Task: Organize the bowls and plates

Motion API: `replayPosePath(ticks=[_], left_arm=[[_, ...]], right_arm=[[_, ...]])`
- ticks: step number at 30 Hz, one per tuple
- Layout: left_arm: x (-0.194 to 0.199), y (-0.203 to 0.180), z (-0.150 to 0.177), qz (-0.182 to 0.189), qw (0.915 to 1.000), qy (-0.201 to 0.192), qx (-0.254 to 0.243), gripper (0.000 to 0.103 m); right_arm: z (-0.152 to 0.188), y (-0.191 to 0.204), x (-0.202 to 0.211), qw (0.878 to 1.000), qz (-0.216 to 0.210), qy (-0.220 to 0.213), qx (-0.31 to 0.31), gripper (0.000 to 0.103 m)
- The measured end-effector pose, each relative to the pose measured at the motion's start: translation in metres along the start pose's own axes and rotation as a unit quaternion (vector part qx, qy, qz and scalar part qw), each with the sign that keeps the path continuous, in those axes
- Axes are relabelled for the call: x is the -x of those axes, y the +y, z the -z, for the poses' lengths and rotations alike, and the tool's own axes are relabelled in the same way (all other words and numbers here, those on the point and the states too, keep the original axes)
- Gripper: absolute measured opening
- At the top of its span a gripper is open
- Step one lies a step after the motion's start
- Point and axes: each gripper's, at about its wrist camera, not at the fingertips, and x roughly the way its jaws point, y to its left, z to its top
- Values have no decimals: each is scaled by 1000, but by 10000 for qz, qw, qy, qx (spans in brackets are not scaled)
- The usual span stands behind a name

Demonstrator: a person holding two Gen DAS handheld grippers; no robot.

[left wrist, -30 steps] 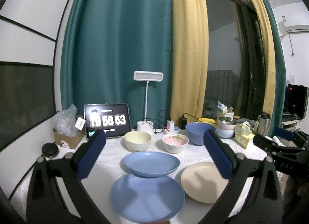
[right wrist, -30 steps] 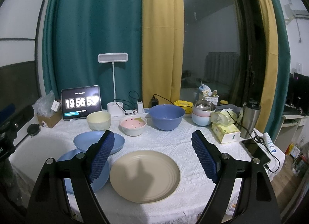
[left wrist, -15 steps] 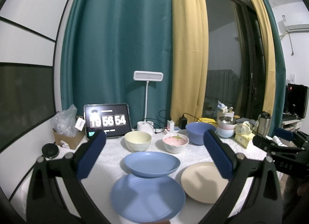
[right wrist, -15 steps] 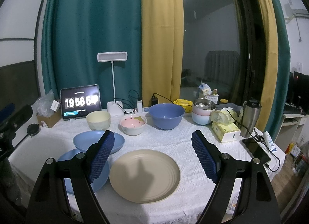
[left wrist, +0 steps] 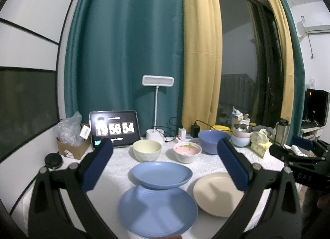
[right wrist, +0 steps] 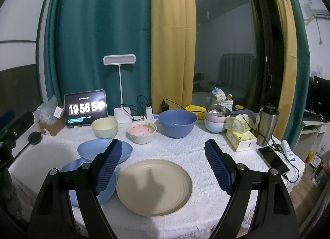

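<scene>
Hovering above the desk (left wrist: 115, 162) with jaws spread wide and empty, the left gripper (left wrist: 165, 162) frames a blue dish (left wrist: 162, 175) resting on a large blue plate's (left wrist: 157, 211) far rim; a low, level approach to the dish's rim would likely serve best. From the right wrist, the right gripper (right wrist: 163, 168), equally open and empty, faces a cream plate (right wrist: 154, 187) near the desk's front edge, with bare cloth to its right.

Both wrist views look forward over the table (left wrist: 121, 162), left-side and right-side, sharing the beige plate (right wrist: 154, 185).
</scene>
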Motion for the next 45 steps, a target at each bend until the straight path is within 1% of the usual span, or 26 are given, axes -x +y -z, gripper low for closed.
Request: replayPosePath(ticks=[7,9,18,19,21,24,25,27,32,35,40,45], left_arm=[[0,0,0,-1,10000,9,-2,102],[0,0,0,-1,10000,10,3,102],[0,-2,3,10,10000,37,-18,101],[-1,-3,4,15,10000,49,-20,101],[-3,-4,7,29,10000,80,-28,101],[-10,-6,13,61,9998,206,-33,101],[-13,-7,15,83,9996,266,-49,101],[-20,-11,20,121,9991,384,-99,101],[-42,-22,32,243,9966,761,-191,101],[-56,-30,39,336,9939,1021,-254,101],[-75,-42,49,435,9896,1323,-369,101],[-95,-56,62,529,9828,1690,-519,101]], right_arm=[[0,-3,0,10000,-3,10,-4,85],[4,2,-3,10000,-5,16,-4,85],[-1,-1,-2,10000,-10,32,-9,85],[5,2,-4,10000,-8,37,-4,85],[6,3,-4,10000,-3,49,2,85],[12,-4,-7,9999,21,111,-29,85],[20,-6,-21,9999,21,138,-43,85],[28,-11,-29,9997,43,229,-69,85],[28,-21,-44,9989,78,449,-140,85],[31,-26,-50,9982,86,556,-191,85],[37,-35,-65,9969,61,735,-261,85],[46,-43,-78,9951,0,927,-331,85]])
